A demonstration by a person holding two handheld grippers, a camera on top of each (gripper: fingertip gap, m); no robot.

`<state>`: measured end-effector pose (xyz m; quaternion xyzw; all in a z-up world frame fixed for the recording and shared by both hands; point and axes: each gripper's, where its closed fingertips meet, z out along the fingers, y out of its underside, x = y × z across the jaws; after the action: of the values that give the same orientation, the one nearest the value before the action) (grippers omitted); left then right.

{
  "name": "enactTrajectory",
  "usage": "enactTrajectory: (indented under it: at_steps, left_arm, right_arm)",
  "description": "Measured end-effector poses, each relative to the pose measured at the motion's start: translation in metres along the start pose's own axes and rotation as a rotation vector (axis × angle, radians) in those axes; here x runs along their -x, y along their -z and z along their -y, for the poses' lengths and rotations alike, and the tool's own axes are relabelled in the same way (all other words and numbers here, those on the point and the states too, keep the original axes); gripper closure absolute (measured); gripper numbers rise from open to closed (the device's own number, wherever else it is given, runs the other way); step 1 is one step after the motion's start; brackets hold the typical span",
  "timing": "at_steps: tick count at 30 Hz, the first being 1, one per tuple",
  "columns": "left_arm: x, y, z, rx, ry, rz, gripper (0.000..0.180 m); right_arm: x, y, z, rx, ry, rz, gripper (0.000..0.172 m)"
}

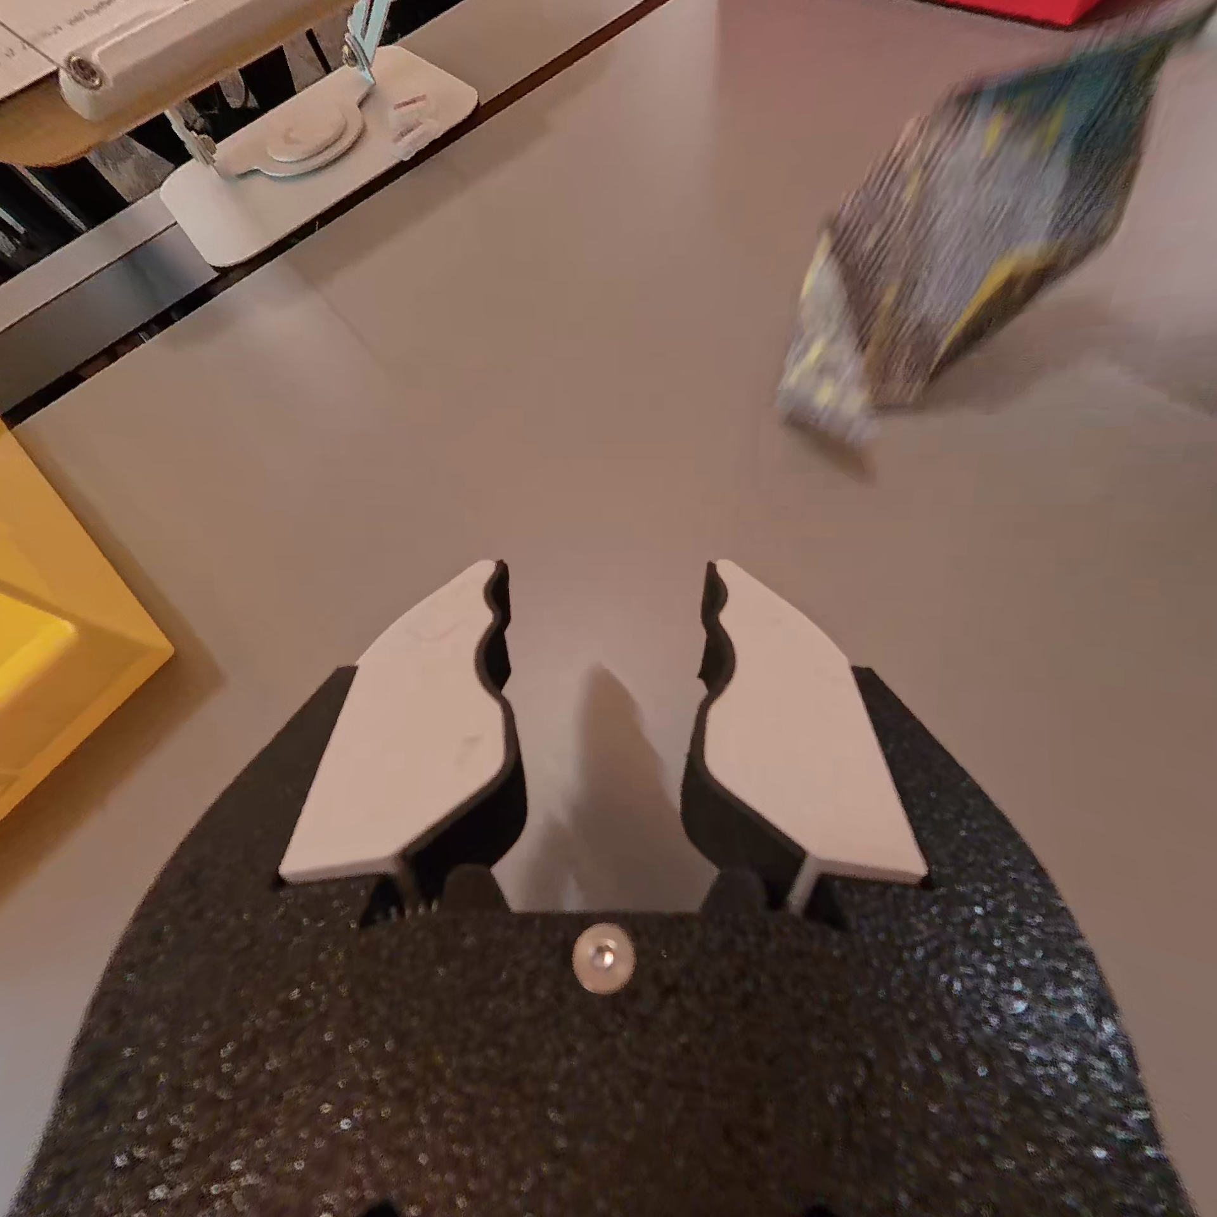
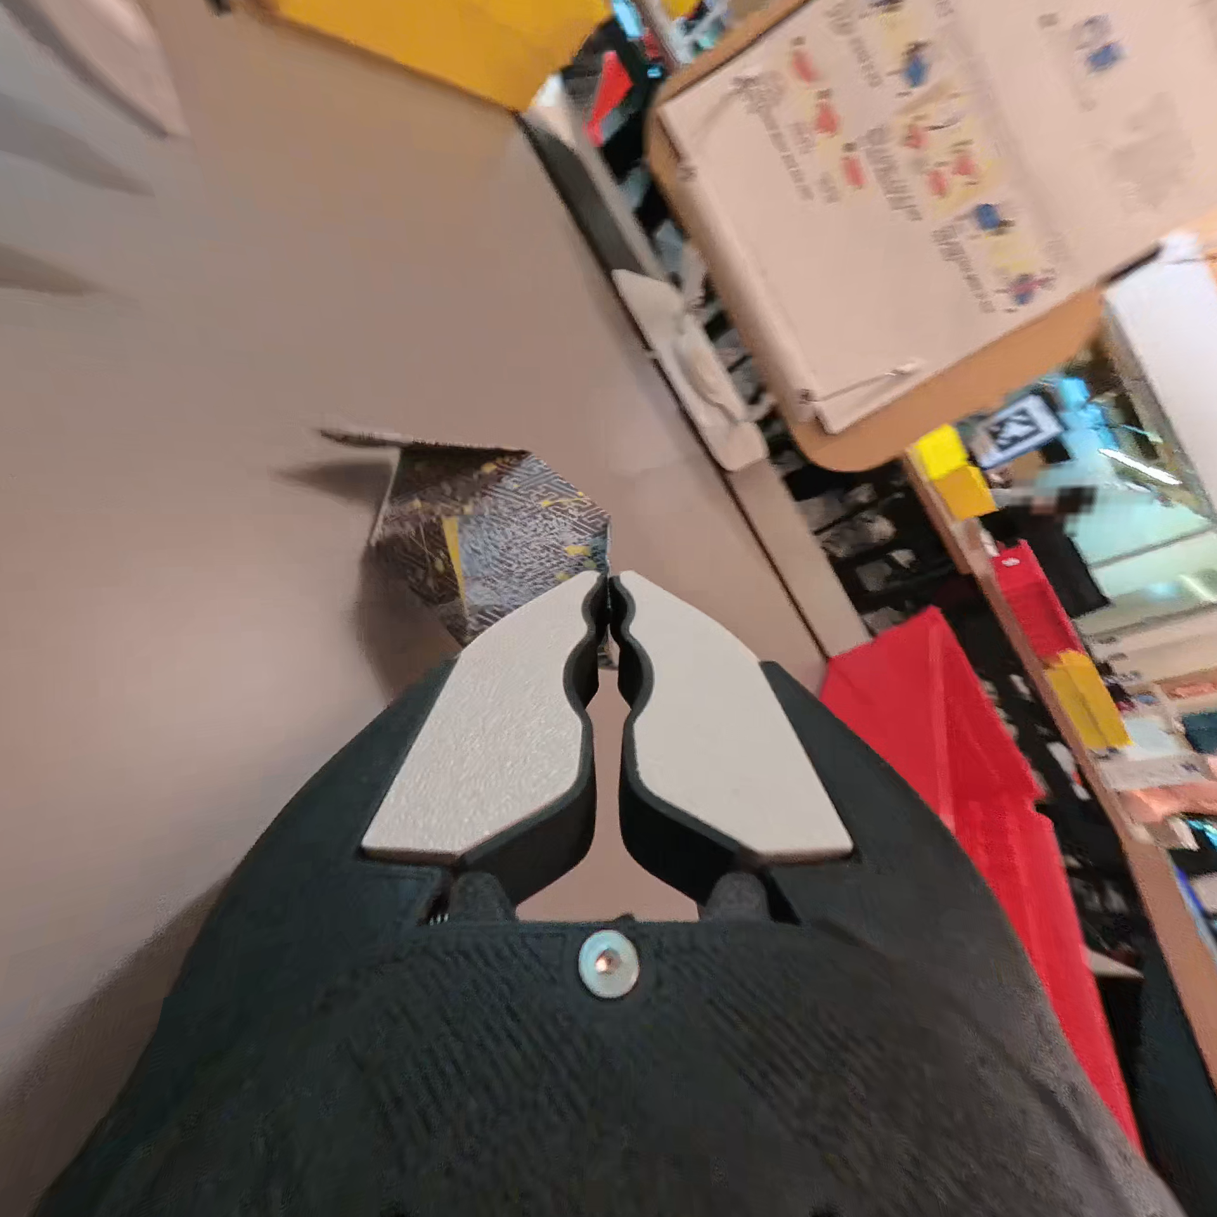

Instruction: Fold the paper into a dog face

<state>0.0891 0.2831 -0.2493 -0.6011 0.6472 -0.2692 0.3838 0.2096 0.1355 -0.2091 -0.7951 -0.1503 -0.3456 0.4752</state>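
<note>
The folded paper (image 2: 487, 533) has a dark maze pattern with yellow specks. My right gripper (image 2: 609, 579) is shut on its near edge and holds it lifted off the grey table (image 2: 263, 329), with one flap hanging open to the left. In the left wrist view the paper (image 1: 955, 237) shows blurred at the upper right, above the table (image 1: 527, 395). My left gripper (image 1: 606, 573) is open with nothing between its fingers, well to the lower left of the paper.
A yellow box (image 1: 59, 625) sits at the table's left edge. A white stand base (image 1: 316, 151) rests on the far edge. A red cloth (image 2: 955, 757) and a board with papers (image 2: 922, 197) lie beyond the table. One gripper's finger ends stand about 20 cm off the other's.
</note>
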Motion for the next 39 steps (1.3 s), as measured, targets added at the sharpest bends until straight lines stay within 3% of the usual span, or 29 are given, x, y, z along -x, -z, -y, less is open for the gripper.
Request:
enactTrajectory:
  at_steps: [6,10,13,19,24,32,36,39]
  left_arm:
    - [0.001,-0.005,-0.01,0.027,0.003,-0.002,0.126]
    - [0.003,-0.008,-0.012,0.033,0.007,0.001,0.127]
    - [0.003,-0.01,-0.013,0.034,0.016,-0.003,0.128]
    - [-0.002,-0.018,-0.022,0.064,0.013,-0.018,0.128]
    - [-0.004,-0.023,-0.026,0.078,0.016,-0.03,0.128]
    - [-0.012,-0.029,-0.03,0.096,0.007,-0.061,0.128]
    - [-0.013,-0.03,-0.032,0.107,0.0,-0.062,0.128]
    - [-0.012,-0.027,-0.028,0.096,0.002,-0.057,0.128]
  right_arm:
    - [-0.142,0.052,-0.031,-0.01,-0.197,-0.264,0.172]
    - [-0.236,0.075,-0.079,0.029,-0.374,-0.434,0.172]
    - [-0.271,0.059,-0.132,0.109,-0.479,-0.465,0.172]
    - [-0.245,-0.012,-0.217,0.336,-0.488,-0.281,0.171]
    - [-0.216,-0.029,-0.249,0.513,-0.376,-0.167,0.172]
    - [-0.21,-0.031,-0.263,0.596,-0.202,-0.117,0.172]
    - [-0.215,-0.028,-0.251,0.507,-0.295,-0.12,0.145]
    - [-0.236,-0.007,-0.238,0.428,-0.389,-0.2,0.134]
